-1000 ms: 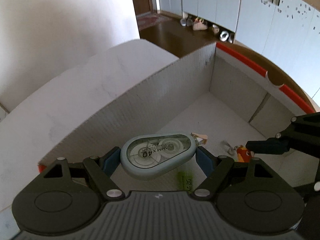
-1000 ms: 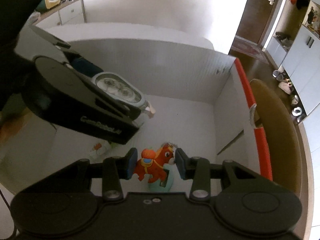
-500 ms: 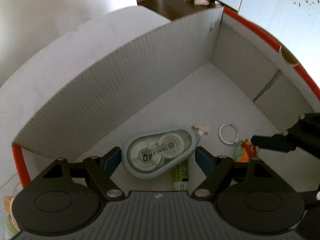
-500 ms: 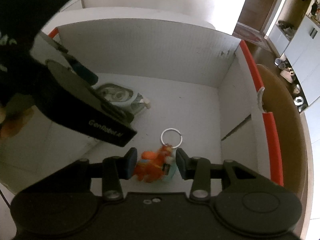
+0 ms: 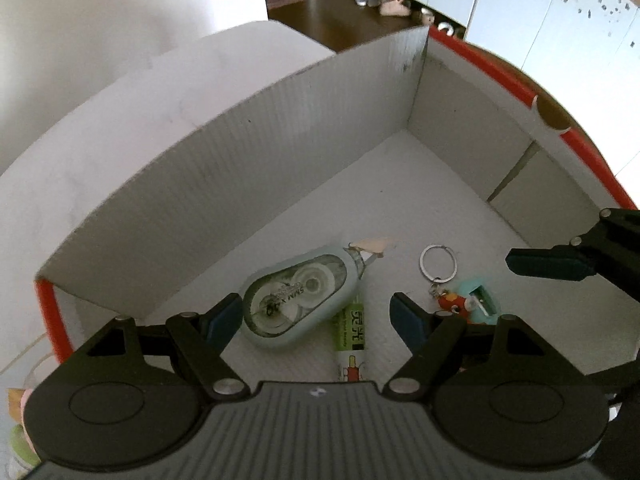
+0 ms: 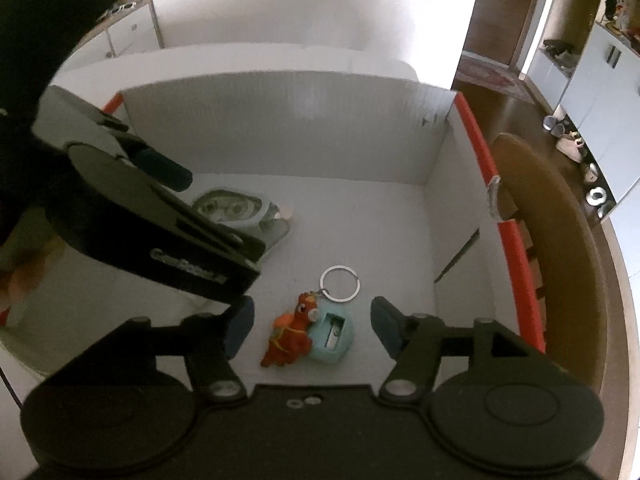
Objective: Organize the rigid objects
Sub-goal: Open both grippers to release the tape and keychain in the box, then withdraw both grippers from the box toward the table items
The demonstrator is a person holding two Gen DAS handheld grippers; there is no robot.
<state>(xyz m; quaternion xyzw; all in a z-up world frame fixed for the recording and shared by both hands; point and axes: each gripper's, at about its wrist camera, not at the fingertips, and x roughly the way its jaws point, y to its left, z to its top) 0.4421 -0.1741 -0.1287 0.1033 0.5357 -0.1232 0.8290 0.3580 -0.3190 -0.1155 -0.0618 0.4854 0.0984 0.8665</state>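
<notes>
A pale blue correction tape dispenser (image 5: 294,298) lies on the floor of a white cardboard box (image 5: 248,168) with a red rim. My left gripper (image 5: 318,318) is open above it, jaws apart and empty. The dispenser also shows in the right wrist view (image 6: 230,210), partly hidden by the left gripper. A red horse keychain (image 6: 294,334) with a metal ring lies beside a turquoise pencil sharpener (image 6: 332,336) on the box floor. My right gripper (image 6: 310,326) is open above them, holding nothing. The keychain (image 5: 450,300) and the sharpener (image 5: 482,300) show in the left wrist view too.
A green and white glue stick (image 5: 352,340) lies on the box floor, partly under the dispenser. The box walls (image 6: 288,128) stand high on all sides. A brown chair back (image 6: 560,264) is just right of the box. White cabinets and shoes lie beyond.
Both grippers opened. The dispenser dropped from my left gripper and the horse keychain from my right gripper onto the box floor. Both grippers have risen a little.
</notes>
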